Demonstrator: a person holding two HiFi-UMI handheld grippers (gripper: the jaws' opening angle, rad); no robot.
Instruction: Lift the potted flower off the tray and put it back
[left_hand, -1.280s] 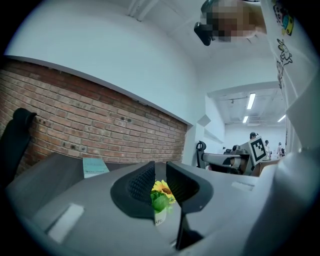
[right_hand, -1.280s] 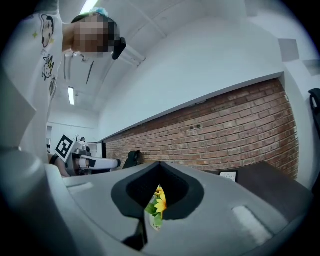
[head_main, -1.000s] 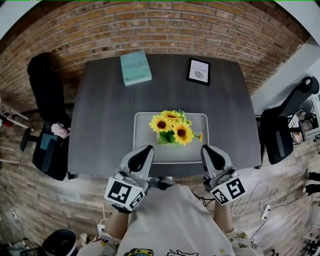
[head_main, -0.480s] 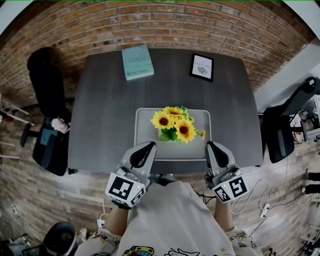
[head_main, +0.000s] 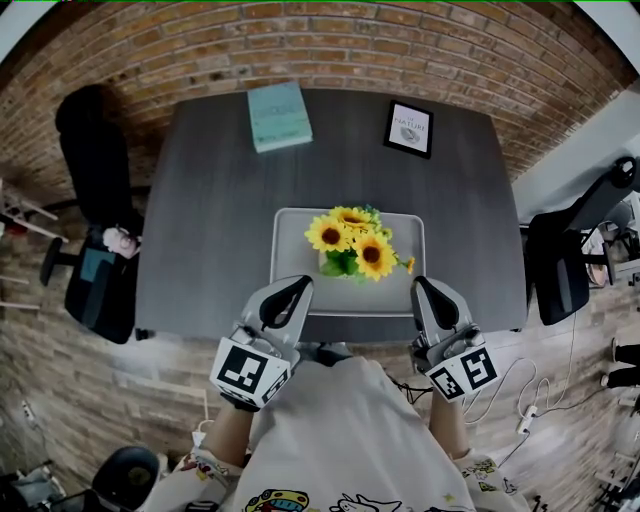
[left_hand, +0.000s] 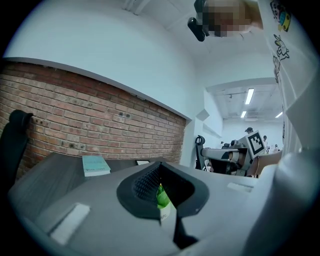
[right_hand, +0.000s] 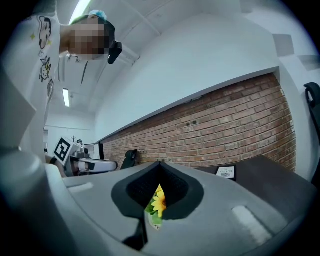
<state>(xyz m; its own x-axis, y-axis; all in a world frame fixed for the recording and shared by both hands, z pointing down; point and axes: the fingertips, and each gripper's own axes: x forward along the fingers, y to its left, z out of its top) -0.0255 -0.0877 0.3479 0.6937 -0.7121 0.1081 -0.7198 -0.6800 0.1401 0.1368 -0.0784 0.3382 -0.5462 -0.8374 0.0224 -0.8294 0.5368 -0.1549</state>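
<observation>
With the potted flower (head_main: 355, 248) standing untouched on the tray (head_main: 292, 240), I held the left gripper (head_main: 292, 292) and right gripper (head_main: 427, 293) short of it, both pressed together and empty, so I judged that opening up and reaching in came next.

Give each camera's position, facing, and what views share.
Head view: on the head, steeply down at table, tray, potted flower; left hand-held gripper, right hand-held gripper, shirt show.
Left gripper view: on the left hand-held gripper, along shut jaws toward brick wall; shirt at right.
Right gripper view: on the right hand-held gripper, likewise; shirt at left.
Shared: potted flower in all three.
</observation>
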